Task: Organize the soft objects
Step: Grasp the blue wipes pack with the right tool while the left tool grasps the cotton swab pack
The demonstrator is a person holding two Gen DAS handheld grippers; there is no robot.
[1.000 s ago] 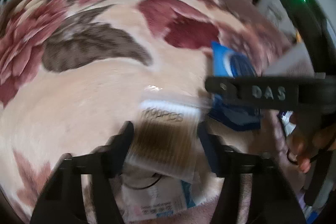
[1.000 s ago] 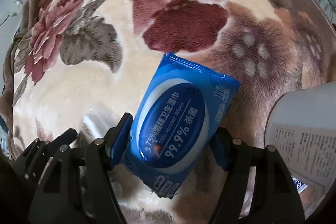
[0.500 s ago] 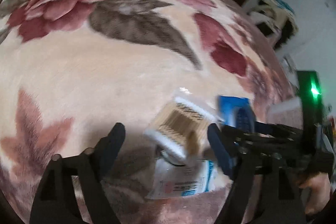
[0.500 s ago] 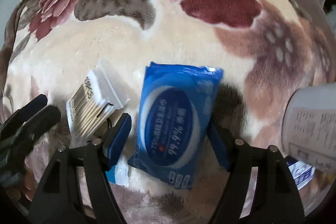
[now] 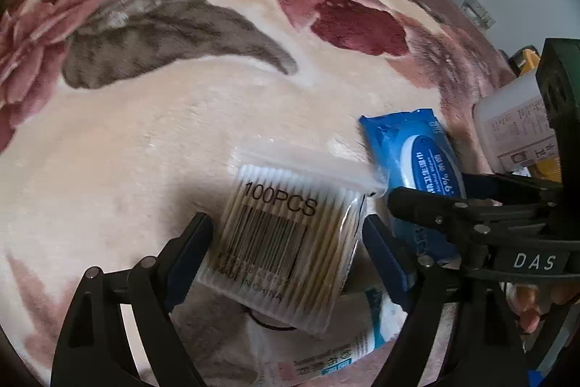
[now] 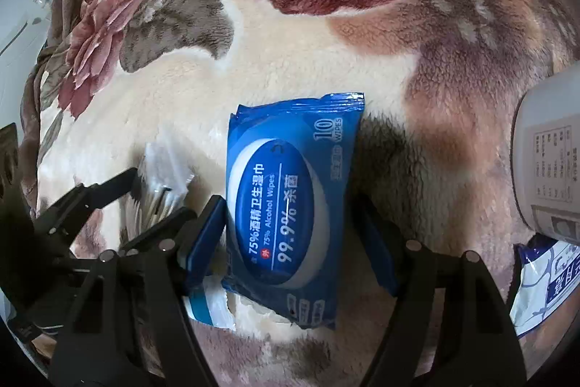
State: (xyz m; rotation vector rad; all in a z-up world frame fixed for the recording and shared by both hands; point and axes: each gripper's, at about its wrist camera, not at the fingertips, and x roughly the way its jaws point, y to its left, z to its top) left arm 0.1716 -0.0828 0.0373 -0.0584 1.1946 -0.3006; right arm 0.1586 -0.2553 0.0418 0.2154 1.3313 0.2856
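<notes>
Both claws point down at the floral blanket [image 5: 174, 133]. Left gripper [image 5: 286, 242] brackets the bag of cotton swabs [image 5: 286, 234], its jaws closing, pads not visibly pressing yet. Right gripper [image 6: 293, 231] straddles the blue wipes pack [image 6: 290, 202], and whether its pads press I cannot tell. One swab bag, one wipes pack, lying side by side on the blanket. The bag looks light, crinkly and slippery (sticks stiffen it), so its long sides suit a pinch. The wipes pack looks squashy and heavier; take hold across its middle.
</notes>
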